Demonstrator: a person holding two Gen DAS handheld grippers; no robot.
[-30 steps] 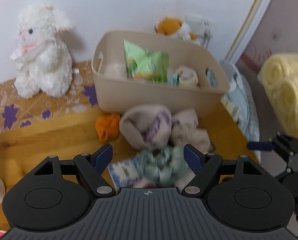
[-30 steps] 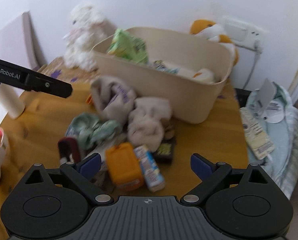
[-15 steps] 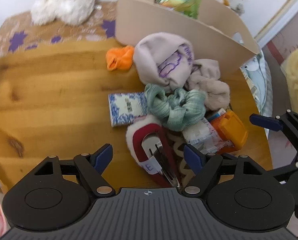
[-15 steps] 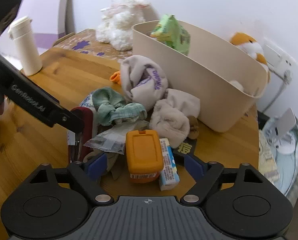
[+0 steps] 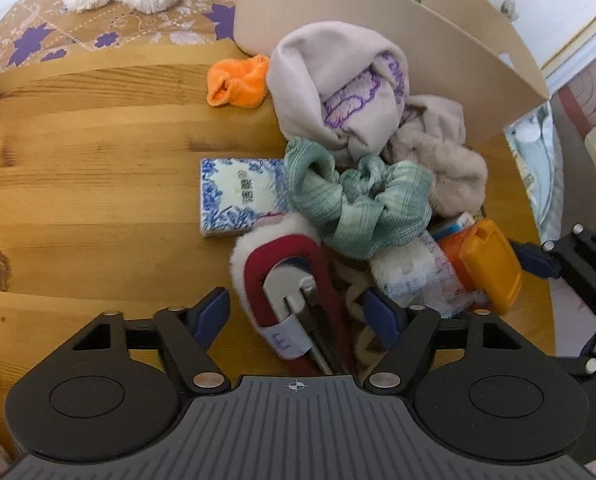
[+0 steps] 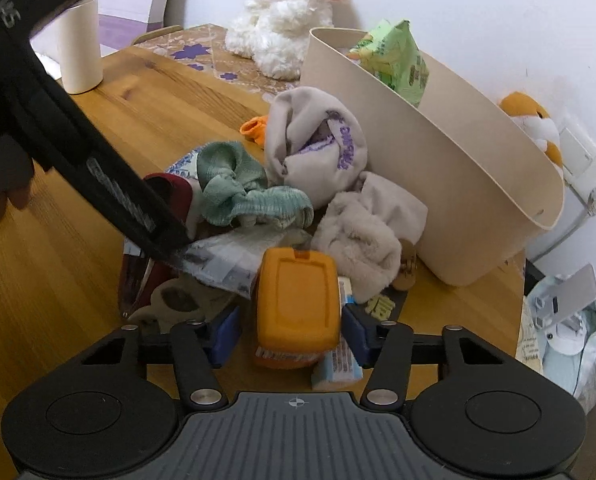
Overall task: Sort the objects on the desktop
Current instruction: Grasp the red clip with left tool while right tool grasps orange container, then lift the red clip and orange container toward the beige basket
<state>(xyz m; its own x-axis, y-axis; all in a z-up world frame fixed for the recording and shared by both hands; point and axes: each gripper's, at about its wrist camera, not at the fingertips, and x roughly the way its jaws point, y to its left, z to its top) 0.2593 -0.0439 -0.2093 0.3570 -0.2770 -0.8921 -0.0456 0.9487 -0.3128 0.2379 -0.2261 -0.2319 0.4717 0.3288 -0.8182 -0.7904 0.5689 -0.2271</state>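
On the table, nearest the lenses: left tongs (image 5: 296, 312) spread wide astride a red fleece-edged slipper (image 5: 294, 276); right tongs (image 6: 290, 336) spread wide, flanking an orange case (image 6: 296, 300), pads not visibly pressing it.
Beside the case: a small blue-and-white carton (image 6: 338, 364) lying against it, and a clear wrapped packet (image 6: 234, 256).
Middle of the heap: green scrunchie (image 5: 358, 200) draped over the pile, blue-patterned tissue pack (image 5: 238, 196) touching it.
Further back: beige cloth with purple print (image 5: 346, 88), fluffy tan sock (image 5: 454, 172), orange cloth (image 5: 238, 82) near the bin's foot.
Far edge: beige bin (image 6: 458, 184) holding a green snack bag (image 6: 398, 64); white plush rabbit (image 6: 286, 20) behind it.
Progress, as judged: early — few things binned, most of the heap unsorted, nothing gripped.
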